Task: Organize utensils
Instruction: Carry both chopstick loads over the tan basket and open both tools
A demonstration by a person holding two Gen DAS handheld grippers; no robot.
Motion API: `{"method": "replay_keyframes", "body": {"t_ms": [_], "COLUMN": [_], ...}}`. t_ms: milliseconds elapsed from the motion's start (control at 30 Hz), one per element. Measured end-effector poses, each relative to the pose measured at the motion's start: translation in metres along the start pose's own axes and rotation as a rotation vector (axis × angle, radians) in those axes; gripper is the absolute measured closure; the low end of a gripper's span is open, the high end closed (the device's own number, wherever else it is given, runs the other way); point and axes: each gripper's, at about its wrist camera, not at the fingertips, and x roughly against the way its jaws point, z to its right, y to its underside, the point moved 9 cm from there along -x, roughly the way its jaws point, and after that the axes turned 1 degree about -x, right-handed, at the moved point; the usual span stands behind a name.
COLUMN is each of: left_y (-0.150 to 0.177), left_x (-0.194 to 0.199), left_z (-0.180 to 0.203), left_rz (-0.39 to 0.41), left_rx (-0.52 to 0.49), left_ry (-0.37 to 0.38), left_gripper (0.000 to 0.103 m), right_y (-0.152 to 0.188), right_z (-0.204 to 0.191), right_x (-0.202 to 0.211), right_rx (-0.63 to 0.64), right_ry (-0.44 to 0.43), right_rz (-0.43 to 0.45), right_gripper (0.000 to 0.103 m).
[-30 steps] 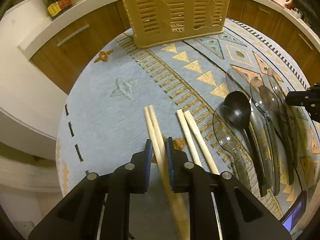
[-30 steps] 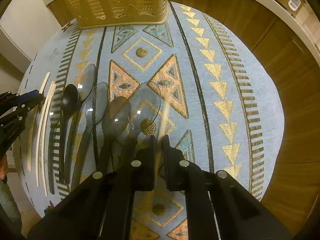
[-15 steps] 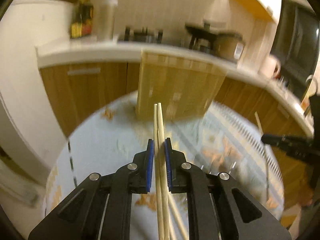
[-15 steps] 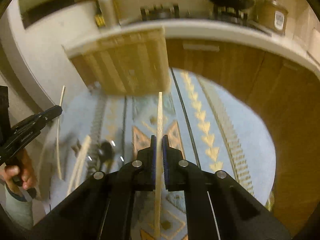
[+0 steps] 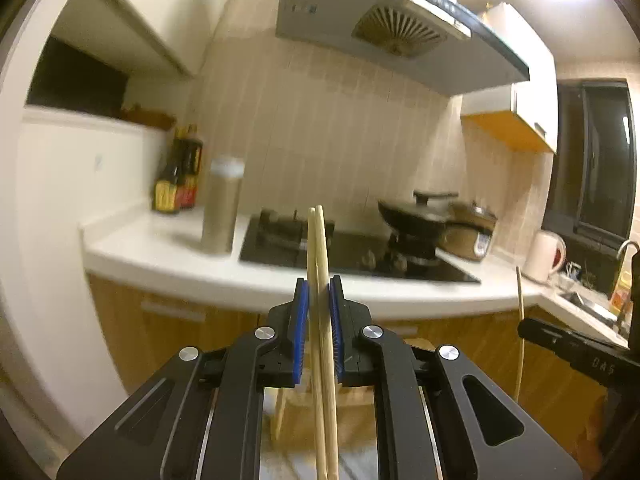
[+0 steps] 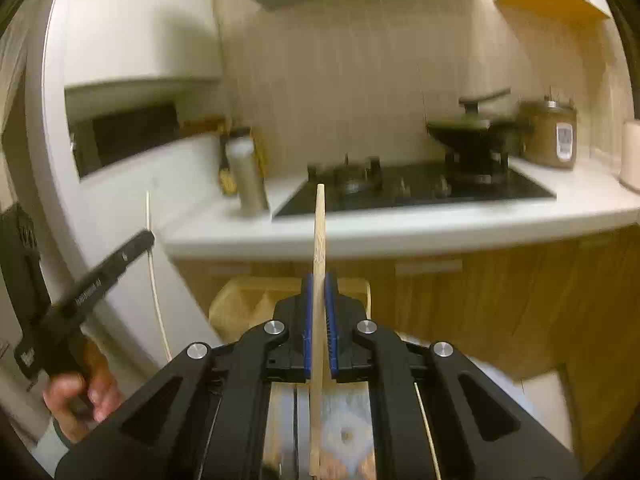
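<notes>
My left gripper (image 5: 319, 292) is shut on a pair of pale wooden chopsticks (image 5: 318, 240) that stand upright between its blue pads. In the right wrist view my right gripper (image 6: 319, 284) is shut on a single wooden chopstick (image 6: 320, 232), also upright. Both are lifted above the table. A tan slotted basket (image 6: 240, 304) sits just below and behind the right gripper's fingers, and part of the basket (image 5: 288, 400) shows under the left gripper. The right gripper (image 5: 524, 326) shows from the side at the right edge, the left gripper (image 6: 146, 238) at the left, held by a hand (image 6: 76, 392).
Behind runs a white kitchen counter (image 5: 168, 256) with a black hob (image 6: 420, 192), a wok (image 6: 468, 128), a rice cooker (image 6: 552, 136), a steel canister (image 5: 222, 204), sauce bottles (image 5: 178, 176) and a white jug (image 5: 544, 256). A strip of patterned tablecloth (image 6: 344, 420) shows below the right gripper.
Both grippers have risen off the table and tilted up towards level, carrying their chopsticks. The views have swung from the tablecloth and spoons to the counter and wall.
</notes>
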Motion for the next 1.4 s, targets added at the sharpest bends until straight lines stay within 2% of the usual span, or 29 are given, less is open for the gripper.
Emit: {"method": "replay_keyframes", "body": {"t_ms": [167,367,567,667,867,967,1033,1133,1267,1300,1400], "left_y": [-0.023,-0.028,-0.005,0.007,0.026,0.032,0.036,0.040,0.042,0.041,0.041], "left_x": [-0.023,-0.055,-0.073,-0.079,-0.086,-0.084,-0.080,-0.072,-0.059,-0.052,-0.035], "left_z": [0.006,-0.001,-0.001,-0.002,-0.011,-0.011,-0.011,-0.015,-0.020,-0.022,-0.021], "left_rz": [0.078,0.121,0.144,0.138,0.103,0.097,0.087,0.069,0.044,0.035,0.008], "left_rx": [-0.014,-0.008,-0.093,-0.125,-0.086,-0.097,-0.095,-0.075,-0.034,-0.019,0.007], "left_ry": [-0.010,-0.016,-0.090,-0.117,-0.100,-0.114,-0.097,-0.090,-0.070,-0.060,-0.027], "left_gripper": [0.094,0.094,0.094,0.094,0.093,0.092,0.092,0.082,0.078,0.072,0.064], "right_y": [-0.045,-0.068,-0.045,-0.031,-0.011,-0.005,-0.002,0.004,0.012,0.014,0.021], "right_z": [0.003,0.015,0.030,0.033,0.029,0.027,0.027,0.027,0.024,0.023,0.019], "right_x": [-0.026,-0.054,-0.088,-0.103,-0.106,-0.099,-0.095,-0.088,-0.071,-0.067,-0.050], "right_rx": [-0.002,-0.024,-0.034,-0.031,-0.014,-0.017,-0.017,-0.014,-0.007,-0.004,-0.008], "right_ry": [0.035,0.054,0.086,0.084,0.089,0.084,0.082,0.077,0.066,0.063,0.049], "right_rz": [0.115,0.217,0.222,0.196,0.212,0.228,0.222,0.198,0.167,0.163,0.143], "right_gripper": [0.099,0.099,0.098,0.098,0.098,0.098,0.098,0.097,0.097,0.097,0.091]}}
